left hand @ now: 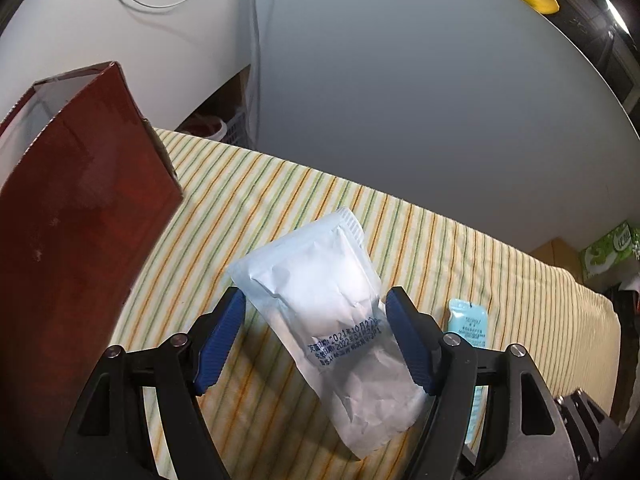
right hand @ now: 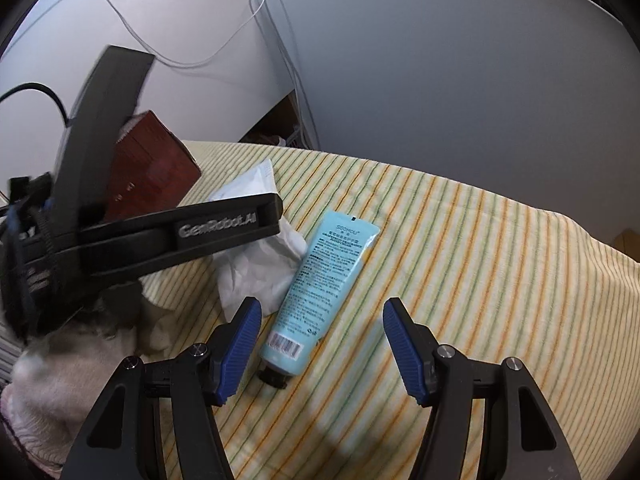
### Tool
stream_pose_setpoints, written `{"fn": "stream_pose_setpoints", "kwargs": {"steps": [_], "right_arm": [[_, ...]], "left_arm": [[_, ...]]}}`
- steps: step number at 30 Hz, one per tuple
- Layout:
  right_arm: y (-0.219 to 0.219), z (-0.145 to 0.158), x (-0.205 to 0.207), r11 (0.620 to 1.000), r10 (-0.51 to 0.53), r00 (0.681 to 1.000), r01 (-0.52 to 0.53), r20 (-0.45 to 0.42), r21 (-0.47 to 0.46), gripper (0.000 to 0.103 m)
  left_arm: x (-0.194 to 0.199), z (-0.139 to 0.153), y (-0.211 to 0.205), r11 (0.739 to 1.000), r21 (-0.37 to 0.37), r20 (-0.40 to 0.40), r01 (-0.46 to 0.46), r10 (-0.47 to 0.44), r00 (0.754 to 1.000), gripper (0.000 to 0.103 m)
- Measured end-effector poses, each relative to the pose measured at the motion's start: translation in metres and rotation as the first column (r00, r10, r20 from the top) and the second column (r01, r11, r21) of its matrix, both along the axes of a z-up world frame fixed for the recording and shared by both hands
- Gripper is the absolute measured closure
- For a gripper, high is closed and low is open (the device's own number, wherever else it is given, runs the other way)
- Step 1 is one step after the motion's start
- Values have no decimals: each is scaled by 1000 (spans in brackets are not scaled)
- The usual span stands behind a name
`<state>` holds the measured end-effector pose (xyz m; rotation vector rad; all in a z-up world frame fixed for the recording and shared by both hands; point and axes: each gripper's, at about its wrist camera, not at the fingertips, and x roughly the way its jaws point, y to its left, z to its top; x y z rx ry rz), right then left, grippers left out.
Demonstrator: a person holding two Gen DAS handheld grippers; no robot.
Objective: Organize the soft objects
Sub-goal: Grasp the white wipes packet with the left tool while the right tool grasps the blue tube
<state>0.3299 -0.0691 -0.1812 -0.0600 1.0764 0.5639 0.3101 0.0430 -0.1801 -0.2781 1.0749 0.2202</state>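
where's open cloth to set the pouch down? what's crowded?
Free: the striped cloth right of the blue tube, out to its far and right edges. Also a bare strip between the red box and the white pouch. Crowded: the left side, where pouch, tube and the left gripper bunch together. Both grippers' jaws are open; the right gripper hovers over the tube.

One white pouch (left hand: 340, 304), one blue tube (right hand: 320, 284), one red box (left hand: 76, 216), one striped cloth (right hand: 460, 280).
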Motion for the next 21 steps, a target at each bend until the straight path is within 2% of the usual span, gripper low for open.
{"fn": "stream_pose_setpoints", "kwargs": {"steps": [8,10,12,14,19,21], "right_arm": [[23,-7,1,994,24,999,-21,31,-105,45],[27,-6,-1,987,35,998,-27,43,-156,57],[24,-5,0,985,39,999,-32,37,-168,67],[18,-4,1,985,34,999,-30,23,-170,71],[2,-3,-1,983,20,1000,-17,18,-182,76],[-9,-3,-2,985,5,1000,-2,16,-172,76]], "left_arm": [[5,-2,7,1000,-16,4,15,-15,1000,35],[7,-1,6,1000,-16,-6,3,-3,1000,34],[10,0,5,1000,-26,-18,-15,15,1000,30],[15,0,3,999,-31,-21,-29,28,999,30],[20,-3,-17,998,54,-12,34,-33,999,30],[18,-3,-22,995,85,7,56,-56,998,35]]}}
